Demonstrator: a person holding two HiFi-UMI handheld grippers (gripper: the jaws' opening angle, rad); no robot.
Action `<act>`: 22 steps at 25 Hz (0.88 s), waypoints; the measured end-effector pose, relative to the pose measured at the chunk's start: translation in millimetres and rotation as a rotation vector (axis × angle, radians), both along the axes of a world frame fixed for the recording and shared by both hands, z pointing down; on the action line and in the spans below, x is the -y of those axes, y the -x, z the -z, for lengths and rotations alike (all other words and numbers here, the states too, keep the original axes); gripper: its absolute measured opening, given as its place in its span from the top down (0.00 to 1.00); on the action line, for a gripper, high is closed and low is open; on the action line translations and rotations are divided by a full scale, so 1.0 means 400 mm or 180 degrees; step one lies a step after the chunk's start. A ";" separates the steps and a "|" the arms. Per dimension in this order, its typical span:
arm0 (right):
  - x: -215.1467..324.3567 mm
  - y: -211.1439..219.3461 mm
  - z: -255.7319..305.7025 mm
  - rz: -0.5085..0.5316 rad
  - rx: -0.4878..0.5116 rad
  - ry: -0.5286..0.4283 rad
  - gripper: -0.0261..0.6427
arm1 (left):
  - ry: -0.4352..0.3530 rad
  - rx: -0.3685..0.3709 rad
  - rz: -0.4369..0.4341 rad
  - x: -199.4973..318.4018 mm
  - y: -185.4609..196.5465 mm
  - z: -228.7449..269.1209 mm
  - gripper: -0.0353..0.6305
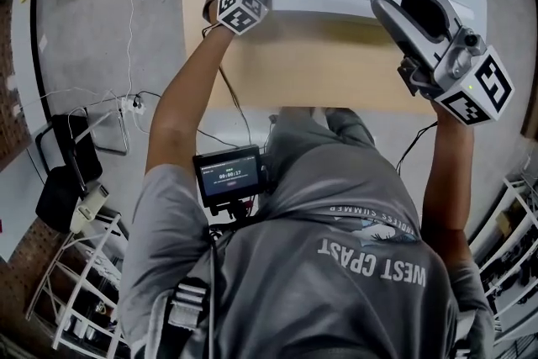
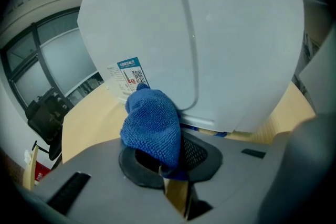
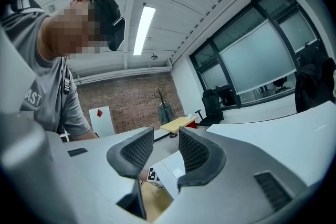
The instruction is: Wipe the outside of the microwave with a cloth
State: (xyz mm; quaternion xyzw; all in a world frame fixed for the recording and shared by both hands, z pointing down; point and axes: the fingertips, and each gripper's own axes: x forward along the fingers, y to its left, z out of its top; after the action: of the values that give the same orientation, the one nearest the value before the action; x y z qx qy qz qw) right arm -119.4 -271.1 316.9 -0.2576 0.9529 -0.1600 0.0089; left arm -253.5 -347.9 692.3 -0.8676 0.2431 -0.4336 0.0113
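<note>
Bunching over the left gripper (image 2: 164, 157) clamped on it, the blue cloth (image 2: 151, 124) hides one jaw; right gripper (image 3: 160, 152) gapes empty.

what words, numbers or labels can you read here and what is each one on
"WEST COAST": big print on the person's grey shirt, upside down in the head view.
"SUMMER": smaller line beside it; the rest is unclear.
Screen at the chest: digits too small to read.
Sticker on the microwave: print too small to read.
</note>
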 end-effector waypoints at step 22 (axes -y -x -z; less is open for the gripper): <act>-0.030 -0.021 -0.025 -0.0046 -0.0017 -0.0362 0.90 | -0.0180 -0.0835 0.0602 -0.003 0.118 0.203 0.85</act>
State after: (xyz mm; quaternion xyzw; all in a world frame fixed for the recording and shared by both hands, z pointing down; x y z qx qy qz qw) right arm -110.8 -259.2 327.0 -0.2639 0.9586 -0.1049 0.0222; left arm -300.6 -346.8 611.1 -0.8894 0.3352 -0.3087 -0.0369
